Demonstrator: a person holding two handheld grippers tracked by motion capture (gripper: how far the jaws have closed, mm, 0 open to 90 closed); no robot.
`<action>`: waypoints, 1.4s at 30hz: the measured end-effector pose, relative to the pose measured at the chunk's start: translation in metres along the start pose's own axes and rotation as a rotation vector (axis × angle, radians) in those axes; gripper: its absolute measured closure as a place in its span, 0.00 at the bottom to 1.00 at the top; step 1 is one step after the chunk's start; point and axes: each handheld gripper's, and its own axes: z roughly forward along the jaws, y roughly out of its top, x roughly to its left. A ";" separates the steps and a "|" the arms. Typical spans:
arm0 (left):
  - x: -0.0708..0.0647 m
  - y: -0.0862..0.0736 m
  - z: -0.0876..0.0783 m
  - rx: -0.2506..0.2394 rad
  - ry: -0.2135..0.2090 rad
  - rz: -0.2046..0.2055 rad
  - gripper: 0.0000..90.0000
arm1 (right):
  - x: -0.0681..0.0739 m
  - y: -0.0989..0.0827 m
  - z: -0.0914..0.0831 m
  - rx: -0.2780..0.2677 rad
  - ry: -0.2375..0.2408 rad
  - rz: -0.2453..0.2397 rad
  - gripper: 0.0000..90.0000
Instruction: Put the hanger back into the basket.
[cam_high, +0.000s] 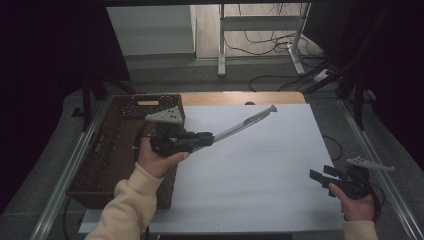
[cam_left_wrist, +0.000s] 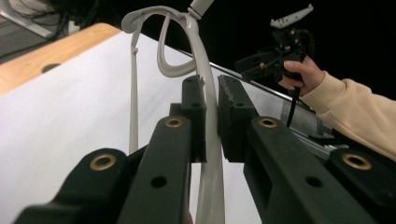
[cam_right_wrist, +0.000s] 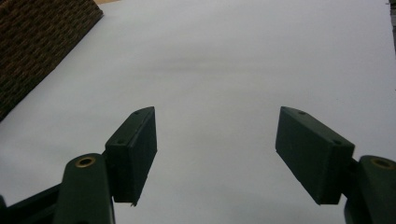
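Observation:
My left gripper (cam_high: 207, 137) is shut on a white plastic hanger (cam_high: 245, 121), which it holds in the air over the left part of the white table (cam_high: 260, 170). The hanger points away to the back right. In the left gripper view the pads (cam_left_wrist: 194, 100) squeeze the hanger's (cam_left_wrist: 205, 60) thin white bar, and its curved loops rise beyond the gripper (cam_left_wrist: 211, 86). My right gripper (cam_high: 322, 173) rests low at the table's right front edge. It (cam_right_wrist: 215, 135) stands open above the bare white surface with nothing between its jaws.
A brown wicker basket (cam_high: 120, 150) stands along the table's left side, and its corner (cam_right_wrist: 37, 42) appears in the right gripper view. A wooden strip (cam_high: 240, 98) runs along the table's far edge. Cables and a desk frame lie on the floor beyond.

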 end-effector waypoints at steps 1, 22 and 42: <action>0.001 -0.001 -0.003 -0.004 0.003 -0.001 0.91 | 0.000 0.000 0.000 0.000 -0.001 0.001 0.32; 0.014 -0.024 -0.098 -0.117 0.107 -0.043 0.91 | 0.001 -0.001 0.003 0.009 -0.005 -0.006 0.32; 0.032 -0.057 -0.153 -0.141 0.209 -0.108 0.91 | 0.002 -0.002 0.005 0.017 -0.018 -0.005 0.32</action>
